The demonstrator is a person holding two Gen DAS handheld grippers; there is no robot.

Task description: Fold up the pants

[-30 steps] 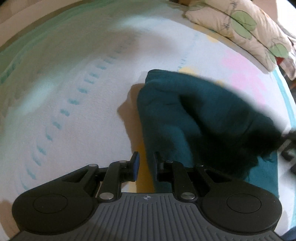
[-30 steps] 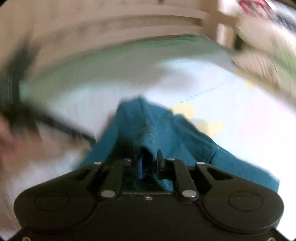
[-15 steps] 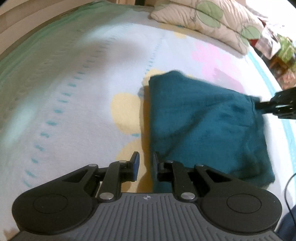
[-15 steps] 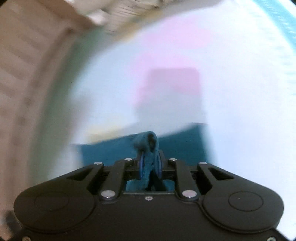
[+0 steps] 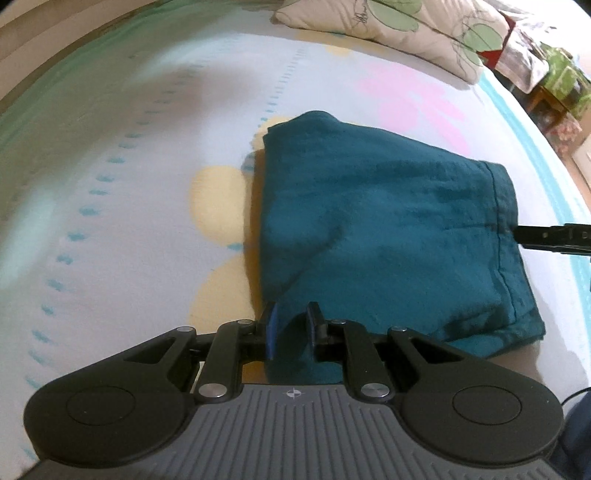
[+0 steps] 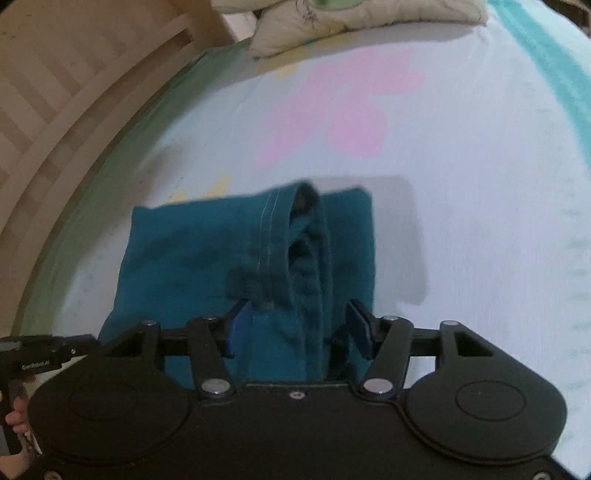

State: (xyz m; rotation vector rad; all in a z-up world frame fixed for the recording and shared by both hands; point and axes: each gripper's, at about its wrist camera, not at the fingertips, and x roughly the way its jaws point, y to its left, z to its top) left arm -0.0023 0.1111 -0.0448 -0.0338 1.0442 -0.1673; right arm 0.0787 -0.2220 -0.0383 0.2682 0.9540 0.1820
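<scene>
Teal pants [image 5: 369, 221] lie folded into a rough rectangle on a pale flowered bedsheet [image 5: 110, 184]. My left gripper [image 5: 291, 325] hangs over their near left corner, its jaws only a little apart, and teal cloth shows in the narrow gap. My right gripper [image 6: 299, 321] is at the pants' [image 6: 192, 251] hemmed edge. Its jaws are opening, and a raised fold of hem stands loose between the blue pads, clear of both. From the left wrist view the right gripper [image 5: 521, 235] comes in at the pants' right edge.
A leaf-print pillow [image 5: 388, 22] lies at the far end of the bed. A wooden bed frame [image 6: 74, 92] curves along the left. Cluttered boxes [image 5: 554, 74] stand beyond the bed's right side. A hand [image 6: 14, 417] holds the left gripper [image 6: 79, 341].
The right gripper swung the cloth across, laid it flat on the bed and spread its jaws off the hem. The left gripper shifted sideways over the pants' corner.
</scene>
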